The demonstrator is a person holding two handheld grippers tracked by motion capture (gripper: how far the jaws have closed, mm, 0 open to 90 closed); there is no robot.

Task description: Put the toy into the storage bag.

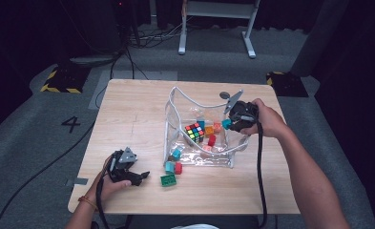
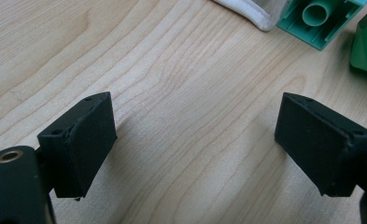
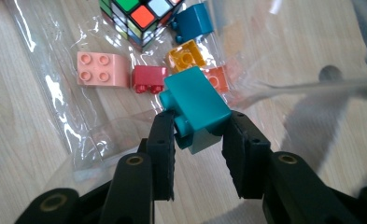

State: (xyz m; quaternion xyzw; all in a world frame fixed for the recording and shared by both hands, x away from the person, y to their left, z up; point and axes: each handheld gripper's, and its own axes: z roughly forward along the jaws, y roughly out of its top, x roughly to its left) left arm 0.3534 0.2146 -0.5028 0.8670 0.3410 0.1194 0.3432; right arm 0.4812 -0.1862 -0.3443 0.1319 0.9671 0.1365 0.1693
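1. Right gripper (image 3: 197, 140) clamps teal brick (image 3: 197, 109) above clear bag (image 1: 175, 102), far right.
2. Left gripper (image 2: 195, 140) wide, empty, near left.
3. Risk: corner grip, so brick may twist out and miss the bag.

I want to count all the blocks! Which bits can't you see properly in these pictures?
- High view: blocks inside the clear bag are too small, with glare across them.
- Left gripper view: the green block is cut off by the top edge.
- Right gripper view: the teal block, clamped in the right gripper, hides part of the orange block.
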